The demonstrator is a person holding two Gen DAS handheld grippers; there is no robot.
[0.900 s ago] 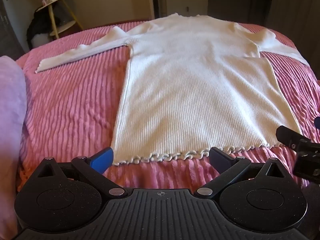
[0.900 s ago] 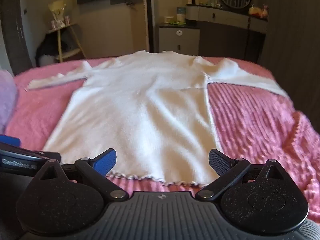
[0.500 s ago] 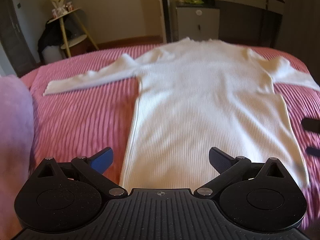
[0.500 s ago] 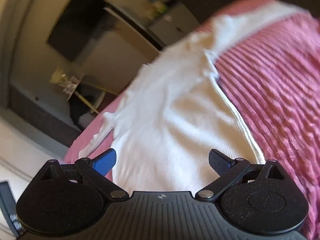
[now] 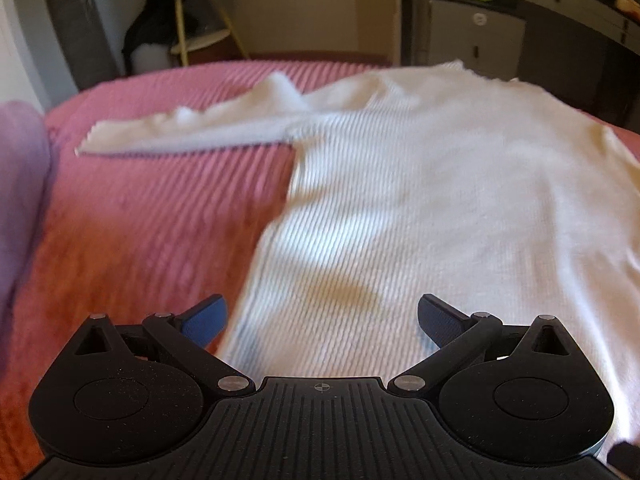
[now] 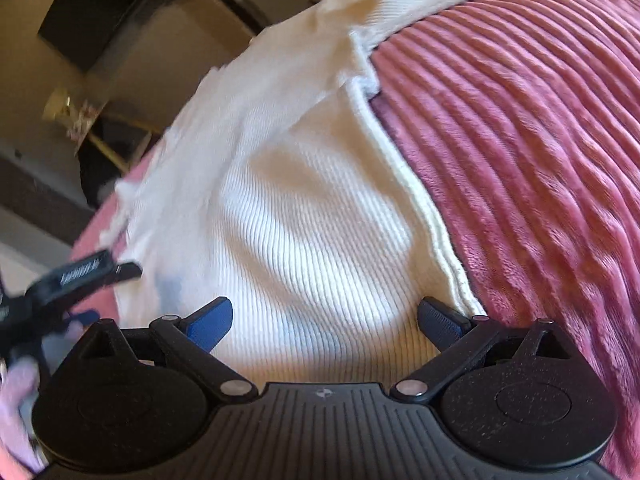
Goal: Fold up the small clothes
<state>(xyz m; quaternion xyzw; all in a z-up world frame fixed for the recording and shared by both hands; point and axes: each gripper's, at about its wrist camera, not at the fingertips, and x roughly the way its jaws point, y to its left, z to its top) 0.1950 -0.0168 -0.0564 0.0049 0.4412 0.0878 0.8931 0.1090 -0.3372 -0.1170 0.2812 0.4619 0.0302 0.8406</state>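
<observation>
A white ribbed long-sleeved garment lies flat on the pink ribbed bedspread, with its left sleeve stretched out to the left. My left gripper is open and empty, low over the garment's left side. My right gripper is open and empty, tilted, close above the garment by its right side seam. The left gripper shows at the left edge of the right wrist view. The hem is out of view.
A lilac cushion lies at the bed's left edge. Beyond the bed stand a small yellow-legged shelf and a dark dresser with a white cabinet. Bare bedspread lies right of the garment.
Both grippers have moved forward over the garment, past the hem towards the chest and sleeves. The right gripper has rolled to a strong tilt. Both stay open.
</observation>
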